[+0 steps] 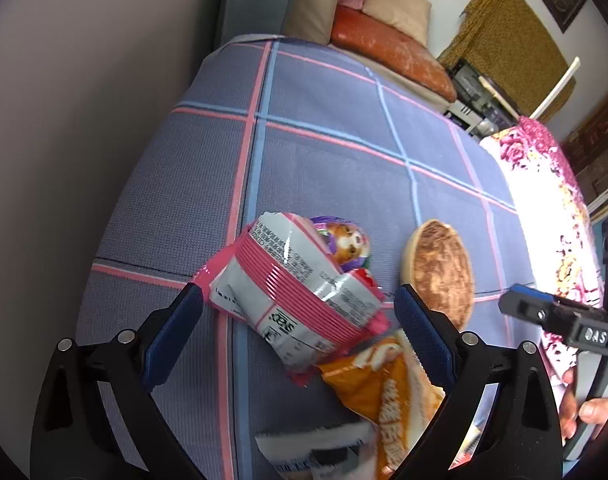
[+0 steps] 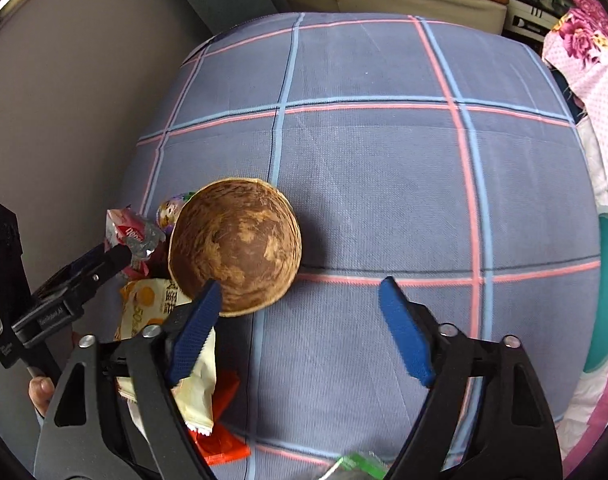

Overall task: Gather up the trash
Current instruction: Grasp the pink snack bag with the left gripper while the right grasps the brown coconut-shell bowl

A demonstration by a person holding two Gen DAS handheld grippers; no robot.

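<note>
Several snack wrappers lie in a heap on the plaid bedsheet (image 1: 344, 128). My left gripper (image 1: 299, 312) is open, and a pink-and-silver wrapper (image 1: 295, 292) lies between its blue pads without touching them. An orange snack bag (image 1: 384, 392) and a purple cartoon wrapper (image 1: 348, 240) lie beside it. A brown wooden bowl (image 2: 235, 248) stands right of the heap. My right gripper (image 2: 299, 320) is open over bare sheet, with its left pad (image 2: 199, 320) in front of the bowl's near rim. A yellow-white packet (image 2: 151, 300) and a red wrapper (image 2: 219, 432) lie below that pad.
A grey wall (image 1: 83, 120) runs along the bed's left side. A floral blanket (image 1: 544, 200) lies on the right edge, and cushions (image 1: 384, 52) are stacked beyond the far end. A green wrapper (image 2: 360, 464) shows at the bottom. A hand (image 1: 584, 408) holds the right tool.
</note>
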